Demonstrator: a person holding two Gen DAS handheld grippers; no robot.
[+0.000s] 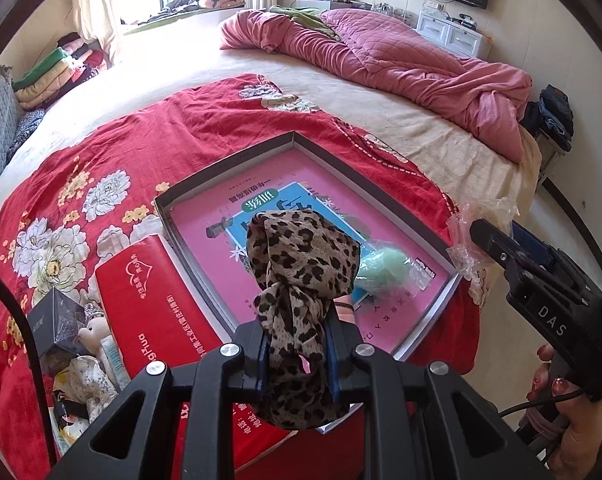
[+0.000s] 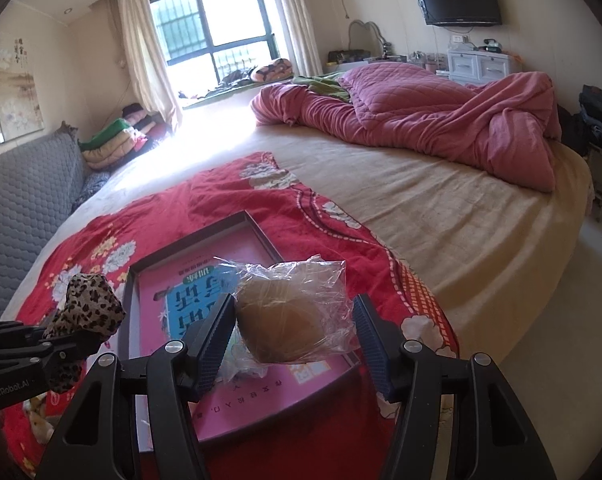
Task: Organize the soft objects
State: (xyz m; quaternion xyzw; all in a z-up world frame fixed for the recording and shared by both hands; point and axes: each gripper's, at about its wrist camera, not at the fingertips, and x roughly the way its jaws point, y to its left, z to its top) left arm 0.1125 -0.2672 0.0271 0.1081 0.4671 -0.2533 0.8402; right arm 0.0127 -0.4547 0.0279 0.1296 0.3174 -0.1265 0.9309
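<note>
Risks: shallow grey box [image 1: 226,162] on red floral blanket [image 1: 101,148], near bed's front edge; soft bedding may tip it.

Left gripper [image 1: 299,354] clamps leopard-print scarf [image 1: 301,256] over box; knotted bundle may snag.

Right gripper [image 2: 295,334] holds bagged brown puff [image 2: 279,326]; slippery film [image 2: 325,280] may slide.

Mint puff [image 1: 383,266] lies in box, right corner.

Writing: "DAS", "GenRobot.AI"; red pack [image 1: 149,292] Chinese, unreadable.

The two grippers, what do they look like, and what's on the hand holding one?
Both grippers, left and right, are black angular frames with silver bolts and dark blue ribbed pads. White lettering marks their sides, and thin black cables trail off. The right hand has dark red nail polish; no sleeve shows.
</note>
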